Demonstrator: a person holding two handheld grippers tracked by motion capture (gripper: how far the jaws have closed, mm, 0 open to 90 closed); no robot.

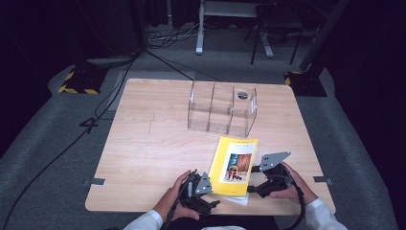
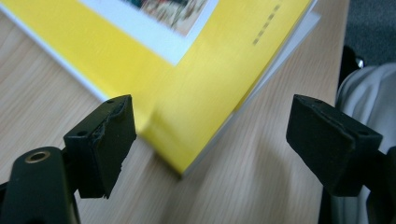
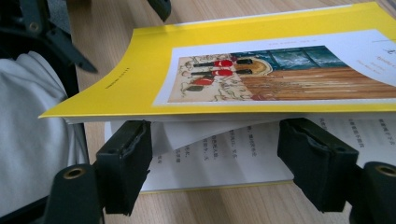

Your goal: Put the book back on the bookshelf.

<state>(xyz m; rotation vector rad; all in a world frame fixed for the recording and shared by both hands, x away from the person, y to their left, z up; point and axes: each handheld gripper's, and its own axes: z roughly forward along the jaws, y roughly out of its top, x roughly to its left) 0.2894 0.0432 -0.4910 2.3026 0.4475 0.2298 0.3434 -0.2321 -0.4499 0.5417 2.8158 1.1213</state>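
Observation:
A yellow book point(image 1: 234, 165) with a picture on its cover lies near the table's front edge. My left gripper point(image 1: 212, 193) sits at the book's near left corner. In the left gripper view that corner of the book point(image 2: 201, 88) points into the wide gap of the open left gripper point(image 2: 212, 140), touching neither pad. My right gripper point(image 1: 252, 182) is at the book's right edge. In the right gripper view the cover and top pages of the book point(image 3: 140, 70) are lifted above printed pages point(image 3: 233, 158), and the open right gripper point(image 3: 215, 158) reaches under the raised part.
A clear plastic organizer point(image 1: 222, 112) with three compartments stands behind the book, mid-table. The wooden table point(image 1: 143, 143) has bare room to the left. White sleeves point(image 1: 321, 215) come in at the bottom edge. Cables and stands lie on the floor beyond.

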